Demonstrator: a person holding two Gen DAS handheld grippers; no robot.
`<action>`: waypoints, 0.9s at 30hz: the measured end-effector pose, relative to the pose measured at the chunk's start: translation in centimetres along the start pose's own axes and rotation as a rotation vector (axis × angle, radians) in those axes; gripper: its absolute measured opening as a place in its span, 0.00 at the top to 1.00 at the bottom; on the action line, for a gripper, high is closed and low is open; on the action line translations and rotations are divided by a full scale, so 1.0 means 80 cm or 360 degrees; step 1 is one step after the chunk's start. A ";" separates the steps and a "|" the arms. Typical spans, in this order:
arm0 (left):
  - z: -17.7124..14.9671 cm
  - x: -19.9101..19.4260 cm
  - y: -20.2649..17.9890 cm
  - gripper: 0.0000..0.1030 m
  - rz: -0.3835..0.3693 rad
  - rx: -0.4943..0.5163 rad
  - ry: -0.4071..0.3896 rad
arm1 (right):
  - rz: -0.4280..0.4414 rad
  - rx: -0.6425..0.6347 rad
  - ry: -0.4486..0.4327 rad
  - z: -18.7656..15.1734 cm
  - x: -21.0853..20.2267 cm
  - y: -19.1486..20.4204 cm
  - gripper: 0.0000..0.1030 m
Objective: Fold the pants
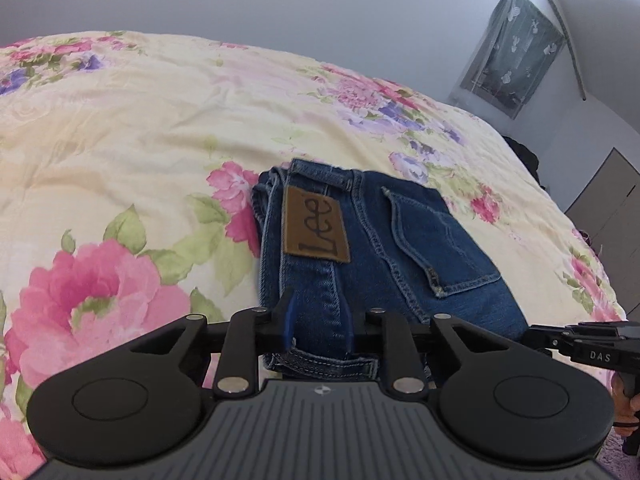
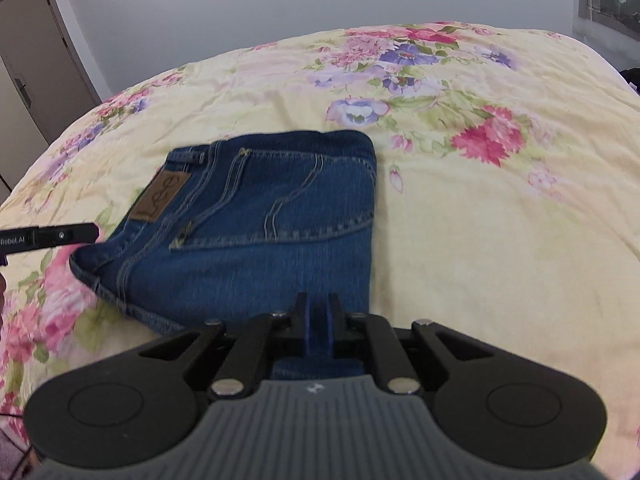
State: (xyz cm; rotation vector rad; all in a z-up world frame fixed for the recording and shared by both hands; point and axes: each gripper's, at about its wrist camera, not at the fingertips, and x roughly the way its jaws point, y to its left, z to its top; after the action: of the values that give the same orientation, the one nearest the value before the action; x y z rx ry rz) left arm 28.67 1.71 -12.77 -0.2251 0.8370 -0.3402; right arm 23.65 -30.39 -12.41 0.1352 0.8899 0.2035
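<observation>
Nearest the left wrist camera is the grey ribbed body of the left gripper, its black linkage arms spread to either side and its two blue-padded fingers pointing forward and down toward the bed. A narrow gap stands between the fingers, and through it the denim shows; whether the pads press on the cloth or merely hover above it cannot be told from this view. Just ahead lie the folded jeans, a compact blue bundle on the floral bedspread, with the brown leather waistband patch and a back pocket facing up. At the right edge the black tip of the right gripper reaches in beside the bundle, and a little of the person's hand shows beneath it. A grey wall rises behind the bed, with a curtained window up at the right.

From the right wrist camera, the right gripper likewise tilts down over the near edge of the jeans. Its blue fingers stand nearly together, only a sliver between them, and no cloth is seen caught there. The bundle lies square on the bedspread, patch toward the left, folded edge to the right. The left gripper enters as a slim black bar from the left, its tip just beside the waistband corner. A grey door stands in the far left corner.
</observation>
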 end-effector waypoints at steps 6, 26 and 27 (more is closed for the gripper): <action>-0.036 0.030 0.017 0.85 0.0072 -0.0101 0.0087 | -0.0038 0.0104 0.0005 -0.043 0.027 -0.013 0.99; -0.013 0.021 0.020 0.42 0.0148 -0.0112 0.0027 | 0.0153 0.0281 -0.0202 -0.025 0.005 -0.034 0.77; -0.009 0.022 0.023 0.39 0.0122 -0.0130 0.0015 | 0.0155 0.0286 -0.0219 -0.019 0.004 -0.036 0.66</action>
State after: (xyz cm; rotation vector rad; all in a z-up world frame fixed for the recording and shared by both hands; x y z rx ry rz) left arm 29.61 2.69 -15.04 -0.2667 0.8674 -0.2359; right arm 22.96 -33.10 -14.19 0.3561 0.7644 0.2020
